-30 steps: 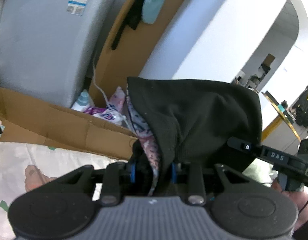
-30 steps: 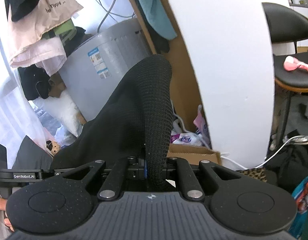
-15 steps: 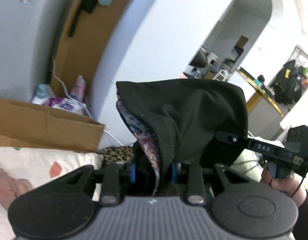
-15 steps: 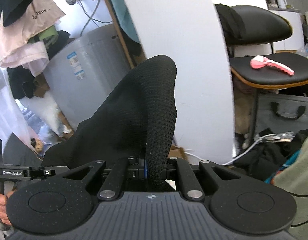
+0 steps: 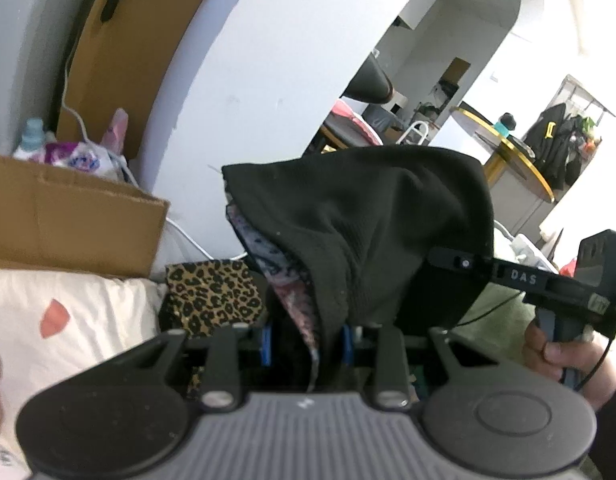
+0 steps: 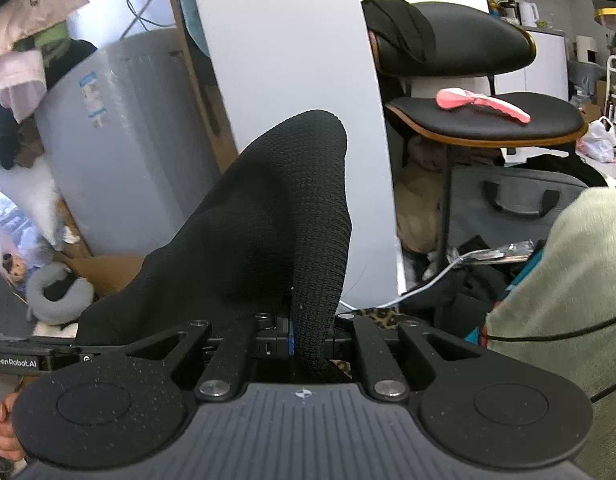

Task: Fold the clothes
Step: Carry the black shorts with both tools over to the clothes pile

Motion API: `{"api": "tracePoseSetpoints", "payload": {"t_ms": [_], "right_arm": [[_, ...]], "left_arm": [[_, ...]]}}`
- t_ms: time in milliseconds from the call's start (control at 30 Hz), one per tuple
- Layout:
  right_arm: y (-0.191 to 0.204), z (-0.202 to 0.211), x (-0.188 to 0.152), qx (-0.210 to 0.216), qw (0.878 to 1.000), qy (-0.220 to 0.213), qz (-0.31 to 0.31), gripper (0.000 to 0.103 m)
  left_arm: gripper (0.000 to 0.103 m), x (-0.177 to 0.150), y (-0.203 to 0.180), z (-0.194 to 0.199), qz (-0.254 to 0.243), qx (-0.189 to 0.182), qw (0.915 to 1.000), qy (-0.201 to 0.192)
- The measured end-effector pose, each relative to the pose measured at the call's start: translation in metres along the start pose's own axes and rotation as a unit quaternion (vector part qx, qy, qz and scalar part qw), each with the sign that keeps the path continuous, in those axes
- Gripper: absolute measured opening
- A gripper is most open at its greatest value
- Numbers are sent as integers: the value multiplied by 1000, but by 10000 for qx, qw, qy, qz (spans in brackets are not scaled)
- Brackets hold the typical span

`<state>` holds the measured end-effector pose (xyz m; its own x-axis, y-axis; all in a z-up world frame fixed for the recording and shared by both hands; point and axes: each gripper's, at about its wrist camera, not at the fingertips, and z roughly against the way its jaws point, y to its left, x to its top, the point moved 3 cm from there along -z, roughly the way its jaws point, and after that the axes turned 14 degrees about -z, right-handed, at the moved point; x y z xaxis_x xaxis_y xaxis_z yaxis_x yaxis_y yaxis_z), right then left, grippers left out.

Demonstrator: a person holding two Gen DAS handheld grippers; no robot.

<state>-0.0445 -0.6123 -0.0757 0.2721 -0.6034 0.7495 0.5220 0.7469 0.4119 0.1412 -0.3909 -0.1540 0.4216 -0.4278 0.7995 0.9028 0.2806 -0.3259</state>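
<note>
Since a second ago both grippers have been carried lower and swung to the side: the grey tub with its label is gone from the left wrist view, and a round gold-edged table (image 5: 520,160) has come in at the far right.

Closest in, the black garment (image 5: 372,224) is pinched in the left gripper (image 5: 308,344), bunched thick with a pink and grey patterned cloth (image 5: 280,280) between the blue pads. The same black knit (image 6: 268,216) is squeezed tight in the right gripper (image 6: 310,340), so it is held up between the two tools.

"DAS" can be read on the right tool's bar (image 5: 524,278), held by a hand (image 5: 564,356). "GenRobot.AI" is printed on the left tool's bar (image 6: 16,362).

Just past the fingers a leopard-print cloth (image 5: 212,296) is seen, beside a white sheet with pink shapes (image 5: 68,320). Farther off a cardboard box (image 5: 76,220) stands by the white wall. A pink thing (image 6: 480,104) lies on a black chair (image 6: 488,120).
</note>
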Motion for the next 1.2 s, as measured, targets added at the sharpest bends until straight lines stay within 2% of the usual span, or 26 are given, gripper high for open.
{"api": "tracePoseSetpoints", "payload": {"t_ms": [600, 867, 1200], "right_arm": [[-67, -53, -65, -607, 9970, -70, 474, 8], [-86, -87, -70, -728, 9960, 64, 515, 8], [-104, -162, -59, -775, 9963, 228, 304, 9]], "left_arm": [[33, -96, 11, -87, 521, -305, 9977, -297], [33, -105, 35, -119, 689, -410, 9963, -313], [32, -97, 77, -164, 751, -240, 9966, -228]]}}
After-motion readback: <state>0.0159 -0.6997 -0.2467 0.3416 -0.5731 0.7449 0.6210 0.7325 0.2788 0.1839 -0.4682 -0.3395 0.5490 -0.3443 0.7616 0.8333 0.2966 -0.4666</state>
